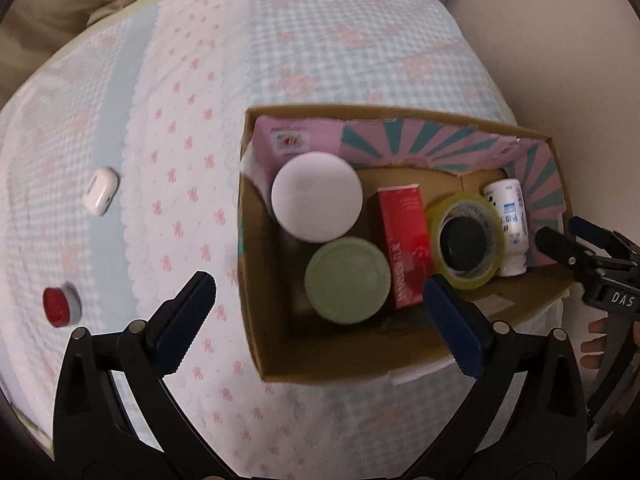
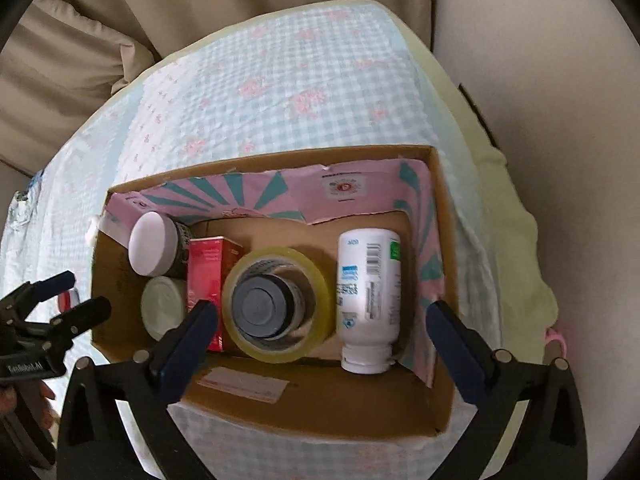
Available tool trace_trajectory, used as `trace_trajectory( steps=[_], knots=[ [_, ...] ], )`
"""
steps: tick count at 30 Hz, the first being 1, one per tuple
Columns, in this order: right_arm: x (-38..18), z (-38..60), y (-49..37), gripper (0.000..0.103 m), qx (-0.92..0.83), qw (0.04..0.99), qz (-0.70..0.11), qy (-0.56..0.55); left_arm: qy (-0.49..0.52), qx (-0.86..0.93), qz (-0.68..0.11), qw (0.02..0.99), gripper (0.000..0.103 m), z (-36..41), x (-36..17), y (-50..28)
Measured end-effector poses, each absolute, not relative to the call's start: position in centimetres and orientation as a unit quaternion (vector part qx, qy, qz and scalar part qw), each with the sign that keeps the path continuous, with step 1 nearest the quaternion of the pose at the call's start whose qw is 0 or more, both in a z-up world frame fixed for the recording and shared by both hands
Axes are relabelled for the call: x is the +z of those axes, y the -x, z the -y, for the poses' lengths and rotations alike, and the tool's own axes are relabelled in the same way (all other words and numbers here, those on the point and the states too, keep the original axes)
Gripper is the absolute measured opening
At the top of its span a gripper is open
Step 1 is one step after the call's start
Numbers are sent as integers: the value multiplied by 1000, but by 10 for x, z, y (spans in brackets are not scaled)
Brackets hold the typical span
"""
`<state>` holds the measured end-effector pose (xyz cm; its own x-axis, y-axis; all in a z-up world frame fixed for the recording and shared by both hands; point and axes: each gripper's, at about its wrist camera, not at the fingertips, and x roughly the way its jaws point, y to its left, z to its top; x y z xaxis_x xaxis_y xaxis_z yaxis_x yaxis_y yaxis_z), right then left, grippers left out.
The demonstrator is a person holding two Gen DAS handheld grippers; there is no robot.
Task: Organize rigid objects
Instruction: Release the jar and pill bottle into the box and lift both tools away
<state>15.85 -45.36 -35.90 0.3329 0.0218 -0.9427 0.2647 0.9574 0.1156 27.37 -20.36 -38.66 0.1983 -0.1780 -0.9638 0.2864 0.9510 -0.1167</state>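
Note:
An open cardboard box (image 1: 260,344) (image 2: 320,408) sits on a patterned cloth. Inside it are a white-lidded jar (image 1: 316,196) (image 2: 150,242), a green-lidded jar (image 1: 347,280) (image 2: 162,306), a red carton (image 1: 404,240) (image 2: 208,276), a yellow tape roll (image 1: 466,240) (image 2: 276,304) around a dark cap, and a white bottle (image 1: 508,224) (image 2: 370,292) lying down. My left gripper (image 1: 320,296) is open and empty over the box's left side. My right gripper (image 2: 322,320) is open and empty above the box; it also shows in the left wrist view (image 1: 560,232).
A white earbud case (image 1: 100,196) and a small red-capped item (image 1: 60,306) lie on the cloth left of the box. Beige cushions (image 2: 80,60) lie behind the cloth. The cloth's edge drops off at the right (image 2: 512,200).

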Motion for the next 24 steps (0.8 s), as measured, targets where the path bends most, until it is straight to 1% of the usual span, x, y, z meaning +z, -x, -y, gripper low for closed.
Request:
trace_trajectory(
  steps=[4,9,19,24],
  knots=[
    [-361,459,-149,103,-81,803,-572,-142,-42,-150,-616,772,103,201,-384,-268],
    [-352,452,-152,103,-89,805,-572,-135,-43,-155,-608,778,103,201,-371,-260],
    [-313,435,-143,103,-91,821,-551,-116,-28,-140,-590,795,103,176,-334,-238],
    [-288,417,-132,103,-85,830,-540,-114,-18,-135,-572,809,103,151,-305,-224]
  ],
)
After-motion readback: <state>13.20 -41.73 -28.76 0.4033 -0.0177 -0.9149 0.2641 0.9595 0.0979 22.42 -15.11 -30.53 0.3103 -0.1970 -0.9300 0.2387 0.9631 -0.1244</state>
